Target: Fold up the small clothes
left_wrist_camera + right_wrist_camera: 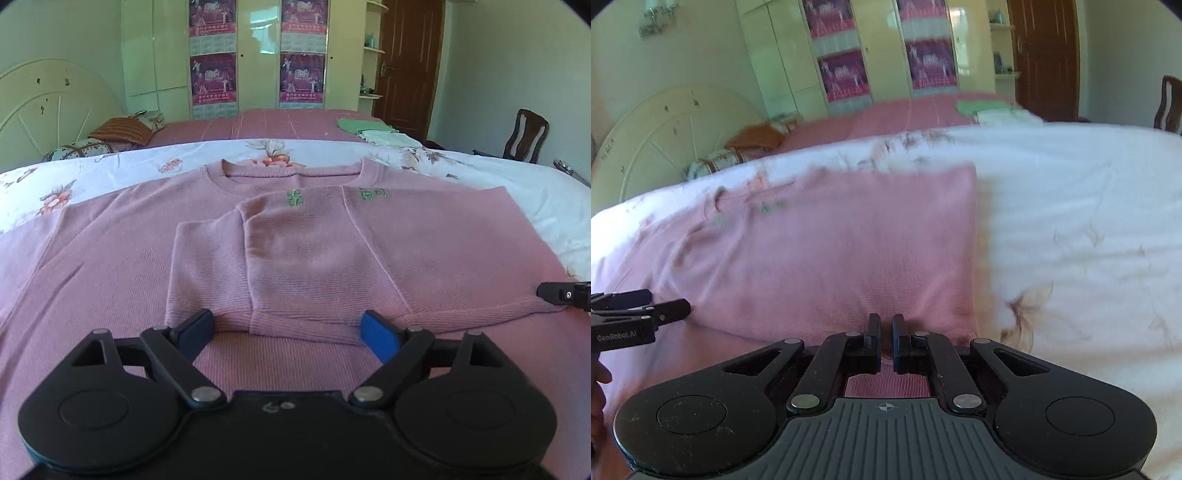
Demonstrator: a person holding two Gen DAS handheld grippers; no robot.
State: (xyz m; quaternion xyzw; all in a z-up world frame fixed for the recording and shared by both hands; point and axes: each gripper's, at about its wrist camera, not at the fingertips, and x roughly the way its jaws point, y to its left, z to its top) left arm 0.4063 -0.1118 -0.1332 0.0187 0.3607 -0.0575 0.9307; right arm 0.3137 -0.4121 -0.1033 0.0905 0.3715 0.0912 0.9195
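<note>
Left wrist view: we see the pink ribbed-knit sweater (295, 240) lying flat on the white floral sheet (110, 173), round neckline away from us, green embroidery on the chest, one sleeve folded across the body as a rectangular flap. Our left gripper (288, 328) hangs released, jaws wide, just over the sleeve cuff and hem. Right wrist view is motion-blurred: our right gripper (884, 332) is clenched at the sweater's folded lower edge, probably pinching the knit, though we can't be sure. Folded green and white clothes (369, 129) sit far back on the pink bedspread (277, 123).
</note>
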